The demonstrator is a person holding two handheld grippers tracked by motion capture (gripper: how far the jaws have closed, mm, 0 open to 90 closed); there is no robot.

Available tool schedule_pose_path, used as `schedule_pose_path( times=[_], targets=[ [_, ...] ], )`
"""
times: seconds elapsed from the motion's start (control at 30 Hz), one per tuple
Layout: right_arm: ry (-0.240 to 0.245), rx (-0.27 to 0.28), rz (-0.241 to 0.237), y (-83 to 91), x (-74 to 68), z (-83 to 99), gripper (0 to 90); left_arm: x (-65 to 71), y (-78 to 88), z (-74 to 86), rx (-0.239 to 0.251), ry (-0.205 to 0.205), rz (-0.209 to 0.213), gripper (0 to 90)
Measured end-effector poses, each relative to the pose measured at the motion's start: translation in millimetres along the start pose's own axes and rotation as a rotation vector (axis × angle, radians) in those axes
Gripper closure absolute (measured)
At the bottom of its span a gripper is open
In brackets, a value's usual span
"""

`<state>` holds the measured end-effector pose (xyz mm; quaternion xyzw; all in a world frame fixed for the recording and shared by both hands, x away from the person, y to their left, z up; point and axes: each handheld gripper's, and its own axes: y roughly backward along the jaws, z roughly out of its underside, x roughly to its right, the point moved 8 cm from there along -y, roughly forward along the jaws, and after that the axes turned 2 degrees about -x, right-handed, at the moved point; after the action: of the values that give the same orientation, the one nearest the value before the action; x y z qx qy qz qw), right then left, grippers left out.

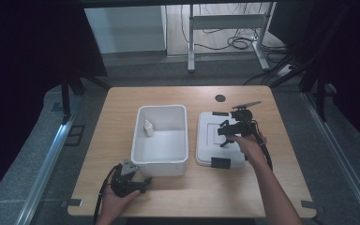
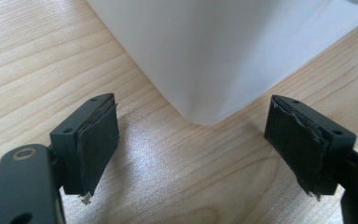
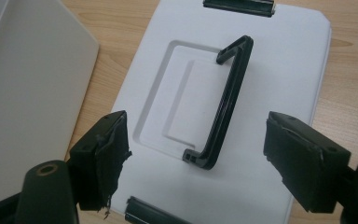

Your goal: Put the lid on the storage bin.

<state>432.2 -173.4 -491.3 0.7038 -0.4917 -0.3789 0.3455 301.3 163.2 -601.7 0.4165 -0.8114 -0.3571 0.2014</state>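
Observation:
A white open box (image 1: 159,166) stands mid-table with a small white bottle (image 1: 148,127) inside near its left wall. To its right lies a white lid (image 1: 206,145) with a black handle (image 3: 228,102) standing up from its recess. My right gripper (image 1: 225,135) hovers over the lid; in the right gripper view it (image 3: 198,126) is open, the handle between the jaws but untouched. My left gripper (image 1: 143,183) rests by the box's front left corner (image 2: 205,56), and in the left gripper view it (image 2: 192,105) is open with nothing in it.
Black clips (image 3: 239,5) (image 3: 149,214) sit at the lid's two short ends. A dark round hole (image 1: 220,98) marks the table's far edge. Bare wood lies left of the box and along the front. Beyond the table are desk legs (image 1: 191,42) and floor cables.

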Motion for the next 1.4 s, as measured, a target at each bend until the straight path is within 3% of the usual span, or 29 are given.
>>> schedule_pose_path(
  times=[0.4, 0.63, 0.73, 0.83, 1.03, 1.4],
  targets=[
    [0.007, -0.082, 0.011, -14.2, -2.2, -13.0, 32.6, 0.0, 0.0, 0.0, 0.000, 0.000, 0.000, 17.4],
    [-0.023, -0.148, 0.009, -23.6, 5.8, -16.8, 40.7, 0.0, 0.0, 0.0, 0.000, 0.000, 0.000, 17.4],
    [-0.038, -0.149, -0.002, -25.0, 6.4, -19.1, 44.2, 0.0, 0.0, 0.0, 0.000, 0.000, 0.000, 17.4],
    [-0.043, -0.166, 0.020, -28.1, 11.1, -20.6, 48.0, 0.0, 0.0, 0.0, 0.000, 0.000, 0.000, 17.4],
    [-0.089, -0.203, -0.002, -33.0, 18.7, -21.5, 55.3, 0.0, 0.0, 0.0, -0.001, 0.000, 0.000, 17.4],
    [-0.127, -0.258, -0.052, -40.9, 23.2, -22.2, 66.1, 0.0, 0.0, 0.0, -0.001, 0.000, 0.000, 17.4]
  ],
)
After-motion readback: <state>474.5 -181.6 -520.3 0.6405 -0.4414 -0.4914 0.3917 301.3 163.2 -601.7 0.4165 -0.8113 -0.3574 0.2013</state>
